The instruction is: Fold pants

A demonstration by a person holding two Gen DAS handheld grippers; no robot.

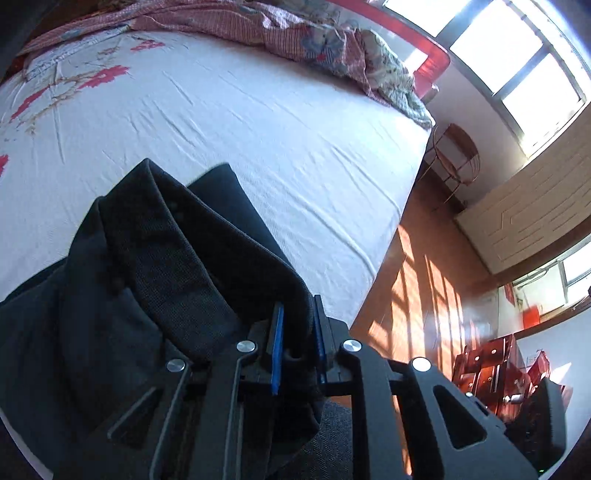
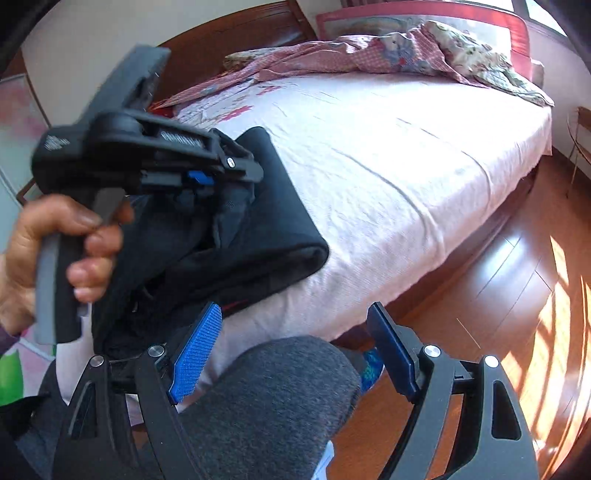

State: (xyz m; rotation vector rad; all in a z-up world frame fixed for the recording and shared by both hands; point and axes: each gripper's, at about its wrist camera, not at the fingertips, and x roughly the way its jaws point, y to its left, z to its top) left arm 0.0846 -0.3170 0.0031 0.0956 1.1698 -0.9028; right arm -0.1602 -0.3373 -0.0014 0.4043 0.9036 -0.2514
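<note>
The black pants (image 1: 155,258) lie bunched at the near corner of the bed. My left gripper (image 1: 298,332) is shut on a thick fold of their fabric, which fills the gap between the blue pads. In the right wrist view the pants (image 2: 266,229) sit folded on the bed corner, with the left gripper (image 2: 207,184) clamped on their upper layers and a hand on its grey handle. My right gripper (image 2: 291,343) is open and empty, held below the bed edge, apart from the pants, above a grey-clad knee (image 2: 273,398).
The bed has a white sheet (image 1: 258,122) with red flowers. A crumpled red checked quilt (image 1: 295,33) lies along its far side. A wooden floor (image 2: 498,280) runs to the right, with a wire chair (image 1: 456,158) and a radiator cover under the windows.
</note>
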